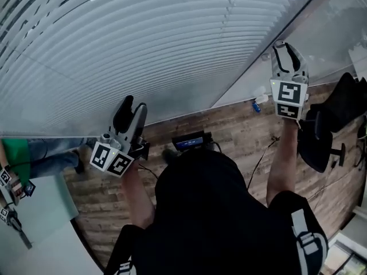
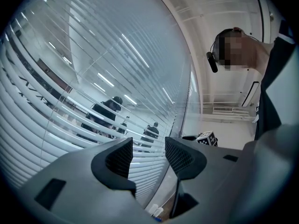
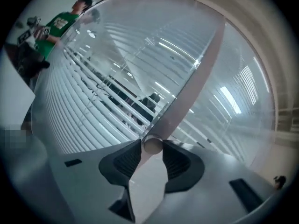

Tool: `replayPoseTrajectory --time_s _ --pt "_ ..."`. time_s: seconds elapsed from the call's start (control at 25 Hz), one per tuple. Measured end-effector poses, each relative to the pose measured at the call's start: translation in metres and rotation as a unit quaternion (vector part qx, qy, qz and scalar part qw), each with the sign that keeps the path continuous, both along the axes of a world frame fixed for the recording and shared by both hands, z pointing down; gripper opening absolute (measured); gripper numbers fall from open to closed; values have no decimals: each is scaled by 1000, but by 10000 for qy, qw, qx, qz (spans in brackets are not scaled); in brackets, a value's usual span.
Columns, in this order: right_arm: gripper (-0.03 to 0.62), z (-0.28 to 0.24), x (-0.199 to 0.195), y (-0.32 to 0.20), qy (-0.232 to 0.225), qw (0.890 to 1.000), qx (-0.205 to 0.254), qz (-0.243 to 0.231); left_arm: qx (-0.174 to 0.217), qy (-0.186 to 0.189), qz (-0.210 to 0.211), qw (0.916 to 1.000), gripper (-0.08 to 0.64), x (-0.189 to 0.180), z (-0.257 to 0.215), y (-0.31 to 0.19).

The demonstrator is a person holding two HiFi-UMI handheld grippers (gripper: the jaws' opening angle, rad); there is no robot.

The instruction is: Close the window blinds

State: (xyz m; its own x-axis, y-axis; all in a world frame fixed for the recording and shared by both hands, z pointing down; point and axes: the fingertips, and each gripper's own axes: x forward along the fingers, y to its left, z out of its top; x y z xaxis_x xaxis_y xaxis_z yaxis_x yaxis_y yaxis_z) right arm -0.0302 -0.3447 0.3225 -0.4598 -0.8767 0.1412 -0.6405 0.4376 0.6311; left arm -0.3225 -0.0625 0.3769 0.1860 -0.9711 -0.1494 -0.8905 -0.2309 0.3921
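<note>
White slatted window blinds (image 1: 143,44) fill the upper half of the head view, with gaps showing between the slats (image 2: 56,125). My right gripper (image 1: 288,51) is raised at their right edge. In the right gripper view the pale tilt wand (image 3: 187,92) runs down diagonally and its round end sits between the tips of my right gripper (image 3: 153,149), whose jaws stand apart around it without a clear squeeze. My left gripper (image 1: 132,109) hangs lower, in front of the blinds. It is open (image 2: 148,154) with nothing between its fingers.
A person in a green shirt (image 1: 14,153) stands at the far left beside a pale table. A black office chair (image 1: 332,119) is at the right. On the wooden floor lie a dark device (image 1: 189,141), cables and a small blue-and-white object (image 1: 258,103) by the wall.
</note>
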Motion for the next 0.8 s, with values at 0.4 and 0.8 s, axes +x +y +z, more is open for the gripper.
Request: replayPoseTrajectory --time_s 0.4,0.8 --pt "127 6 2 -1 -1646 9769 -1356 155 -73 46 -141 9999 218 -6 7 10" --pt "127 3 10 -4 -3547 9049 -2320 -397 -1 13 -30 10000 218 -1 4 3"
